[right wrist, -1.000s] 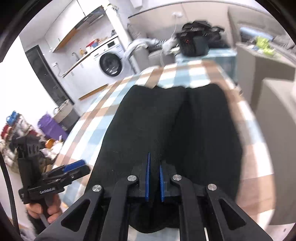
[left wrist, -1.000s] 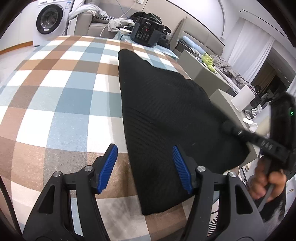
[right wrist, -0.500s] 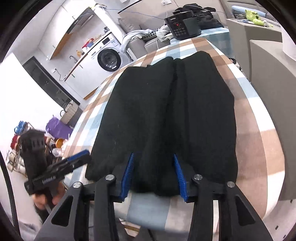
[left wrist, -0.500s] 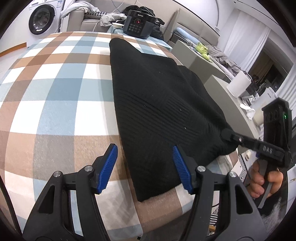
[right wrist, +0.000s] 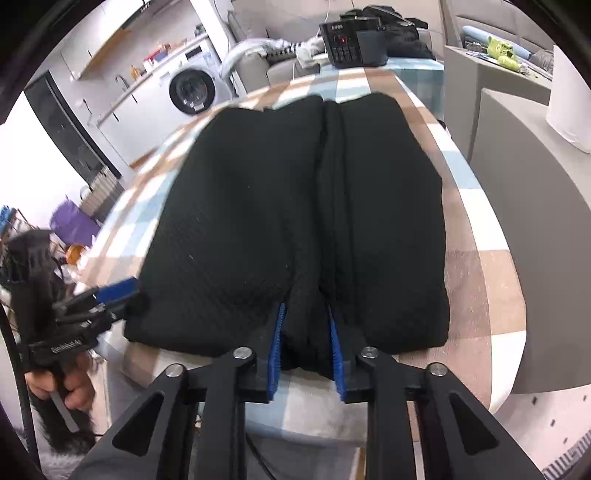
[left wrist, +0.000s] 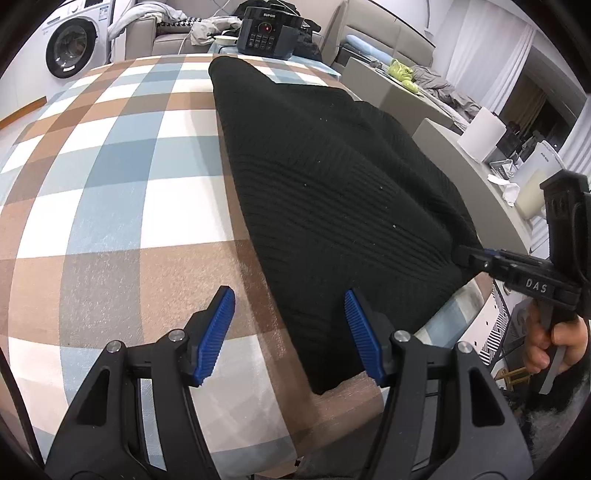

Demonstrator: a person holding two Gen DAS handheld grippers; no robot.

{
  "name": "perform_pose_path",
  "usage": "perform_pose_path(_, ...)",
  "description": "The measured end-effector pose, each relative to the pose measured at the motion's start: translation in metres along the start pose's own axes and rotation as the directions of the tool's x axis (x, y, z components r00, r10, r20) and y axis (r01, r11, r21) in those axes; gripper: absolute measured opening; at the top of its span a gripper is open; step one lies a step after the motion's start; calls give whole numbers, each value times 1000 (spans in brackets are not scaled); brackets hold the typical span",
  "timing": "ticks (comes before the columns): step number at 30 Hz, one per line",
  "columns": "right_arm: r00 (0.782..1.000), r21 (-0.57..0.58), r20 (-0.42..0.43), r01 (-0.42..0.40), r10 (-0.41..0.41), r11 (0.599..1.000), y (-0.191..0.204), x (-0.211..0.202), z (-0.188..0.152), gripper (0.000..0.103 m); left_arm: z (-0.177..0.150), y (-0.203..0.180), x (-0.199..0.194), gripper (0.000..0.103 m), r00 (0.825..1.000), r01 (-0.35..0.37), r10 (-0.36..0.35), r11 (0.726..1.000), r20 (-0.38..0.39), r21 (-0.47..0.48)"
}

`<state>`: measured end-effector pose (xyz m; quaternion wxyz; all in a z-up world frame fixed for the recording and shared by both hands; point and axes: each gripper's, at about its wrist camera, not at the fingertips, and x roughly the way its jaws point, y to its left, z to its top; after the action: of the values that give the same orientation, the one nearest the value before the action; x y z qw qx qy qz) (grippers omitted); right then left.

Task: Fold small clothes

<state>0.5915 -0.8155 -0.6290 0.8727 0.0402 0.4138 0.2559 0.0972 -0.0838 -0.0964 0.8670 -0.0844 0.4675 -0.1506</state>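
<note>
A black knit garment (left wrist: 332,177) lies lengthwise on the checked tablecloth (left wrist: 110,184), with a raised fold running down its middle (right wrist: 328,184). My right gripper (right wrist: 306,310) is at the garment's near edge. Its jaws are closing, and a bunch of the middle fold fills the gap between the blue pads. In the left wrist view the right gripper (left wrist: 466,254) bites into that hem. My left gripper (left wrist: 288,325) stands open low over the garment's near left corner, one pad above the cloth and one above the knit. From the right wrist view the left gripper (right wrist: 122,291) sits just beside that corner.
A black cooker (left wrist: 266,31) stands at the table's far end, a washing machine (left wrist: 72,48) beyond it. Grey furniture (right wrist: 517,192) with a white paper roll (left wrist: 480,134) runs close along the table's right side. A person's hand (left wrist: 546,347) holds the right gripper's handle.
The right gripper went from shut to open, sank to the garment's near edge and narrowed around the middle fold. The left gripper came lower and closer to the near corner, still open.
</note>
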Motion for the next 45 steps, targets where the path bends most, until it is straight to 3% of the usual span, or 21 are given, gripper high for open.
perform_pose_path(4,999,40,18,-30,30,999,-6,-3,2,30,7,-3,-12,59,999,16,-16,1000,37,0)
perform_pose_path(10,995,96,75,-76,69,992,-17,-16,-10,31,21,-29,-17,59,992,96,-100,994,72,61)
perform_pose_path(12,993,91,87,-85,77,992,-16,-15,-14,25,22,-42,-9,59,990,127,-133,987,56,99)
perform_pose_path(15,970,123,137,-220,203,968,-18,-23,-13,21,19,-53,11,59,980,199,-198,974,-20,106)
perform_pose_path(17,977,109,135,-183,168,977,-18,-24,-10,21,17,-57,15,59,981,194,-192,974,-27,121)
perform_pose_path(19,994,104,46,-99,95,990,-19,-10,-11,21,15,-58,14,60,980,199,-196,971,-33,134)
perform_pose_path(21,996,95,15,-90,89,991,-18,-4,-9,24,14,-55,12,60,979,202,-198,971,-42,132)
perform_pose_path(22,995,101,34,-100,97,990,-17,-7,-6,30,12,-54,11,60,980,200,-196,970,-44,135)
perform_pose_path(23,991,109,67,-126,119,986,-17,-10,0,39,12,-52,10,60,980,196,-191,971,-46,137)
perform_pose_path(24,986,113,103,-146,135,983,-17,-12,7,42,12,-50,8,60,981,193,-188,972,-49,132)
perform_pose_path(27,985,102,130,-127,113,987,-14,-3,31,42,19,-43,4,60,979,201,-199,975,-34,97)
perform_pose_path(34,987,73,62,-154,149,985,-9,54,104,42,71,-22,10,61,987,135,-140,988,77,69)
perform_pose_path(36,986,102,-2,-163,164,981,-13,77,120,38,86,-14,23,61,991,113,-116,993,62,46)
perform_pose_path(38,991,80,-45,-122,126,989,-10,94,128,19,94,-9,33,61,993,113,-114,993,40,28)
perform_pose_path(40,994,32,-33,-104,105,994,-3,93,131,10,98,-6,44,61,994,111,-112,994,8,17)
perform_pose_path(43,998,-12,41,-46,46,999,2,75,135,9,97,-5,49,61,996,88,-88,996,-10,29)
perform_pose_path(45,999,-5,40,-29,30,1000,0,73,138,9,95,-7,49,61,996,86,-86,995,-15,44)
